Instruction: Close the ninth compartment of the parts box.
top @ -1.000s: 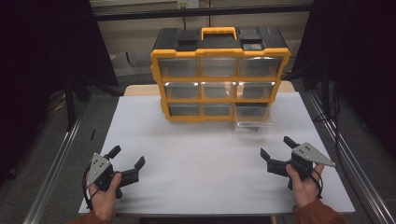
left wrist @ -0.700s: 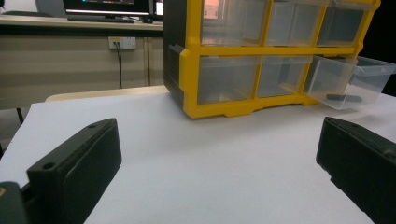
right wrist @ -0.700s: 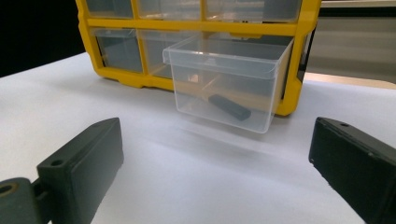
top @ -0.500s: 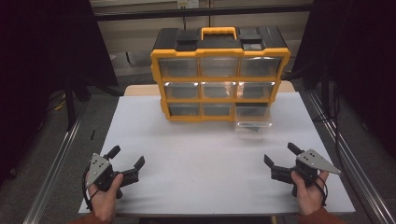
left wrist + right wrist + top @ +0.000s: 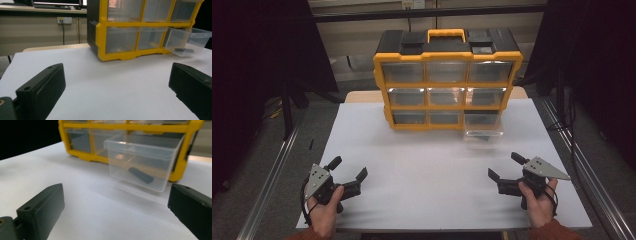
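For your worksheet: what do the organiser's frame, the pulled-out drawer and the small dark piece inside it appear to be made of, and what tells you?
Organiser frame: looks like moulded plastic, yellow with a slight sheen, with rounded edges.
Pulled-out drawer: clear, glossy plastic; you see straight through its walls, and the rim catches light.
Small dark piece: matte dark grey, possibly plastic or rubber; the look leaves that open.

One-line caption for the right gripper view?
Open right gripper faces a pulled-out clear drawer holding a small dark piece.
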`<state>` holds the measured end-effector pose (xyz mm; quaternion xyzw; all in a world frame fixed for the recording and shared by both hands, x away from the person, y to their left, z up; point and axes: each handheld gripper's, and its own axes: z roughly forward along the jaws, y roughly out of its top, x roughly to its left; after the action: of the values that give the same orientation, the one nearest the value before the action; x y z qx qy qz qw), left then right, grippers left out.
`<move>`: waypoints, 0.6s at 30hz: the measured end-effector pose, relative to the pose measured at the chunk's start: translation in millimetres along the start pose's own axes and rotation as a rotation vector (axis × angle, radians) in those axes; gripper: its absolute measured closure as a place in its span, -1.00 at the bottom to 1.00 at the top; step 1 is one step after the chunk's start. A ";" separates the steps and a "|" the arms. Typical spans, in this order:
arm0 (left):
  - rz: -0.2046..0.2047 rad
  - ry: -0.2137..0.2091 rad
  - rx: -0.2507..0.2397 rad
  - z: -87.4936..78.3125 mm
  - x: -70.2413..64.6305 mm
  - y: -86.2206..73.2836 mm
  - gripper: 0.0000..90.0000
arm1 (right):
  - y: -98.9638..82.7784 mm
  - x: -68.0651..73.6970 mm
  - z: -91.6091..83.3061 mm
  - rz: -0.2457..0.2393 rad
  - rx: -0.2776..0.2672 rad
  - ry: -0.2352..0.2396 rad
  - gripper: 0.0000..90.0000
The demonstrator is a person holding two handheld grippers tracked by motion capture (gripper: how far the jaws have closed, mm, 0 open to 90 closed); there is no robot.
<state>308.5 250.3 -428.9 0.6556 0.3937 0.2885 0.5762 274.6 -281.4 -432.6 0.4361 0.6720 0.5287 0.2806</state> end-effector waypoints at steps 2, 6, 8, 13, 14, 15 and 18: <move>-0.001 -0.005 0.002 -0.2 -0.5 -0.4 -0.98 | -0.2 -1.0 0.9 -0.009 0.019 0.036 -0.99; 0.002 -0.003 0.001 -0.2 0.2 -0.2 -0.98 | -0.2 -0.1 4.8 -0.012 0.035 0.069 -0.97; 0.010 -0.005 0.006 -0.1 -0.1 0.0 -0.98 | -0.1 0.4 6.4 -0.017 0.041 0.067 -0.96; 0.014 -0.009 0.011 0.9 -1.6 -0.1 -0.98 | -0.1 1.5 11.5 0.004 0.033 0.052 -0.79; 0.016 -0.008 0.010 0.8 -1.8 0.1 -0.98 | 0.5 1.8 12.4 0.001 0.032 0.054 -0.79; 0.019 -0.006 0.008 0.7 -1.7 0.3 -0.98 | 1.5 1.9 13.7 -0.007 0.030 0.071 -0.79; 0.024 -0.005 0.008 1.0 -2.6 0.5 -0.98 | 2.4 4.7 18.2 -0.041 0.032 0.078 -0.76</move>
<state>308.0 247.6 -428.4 0.6633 0.3854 0.2922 0.5710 288.4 -268.6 -435.0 0.4059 0.6996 0.5285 0.2580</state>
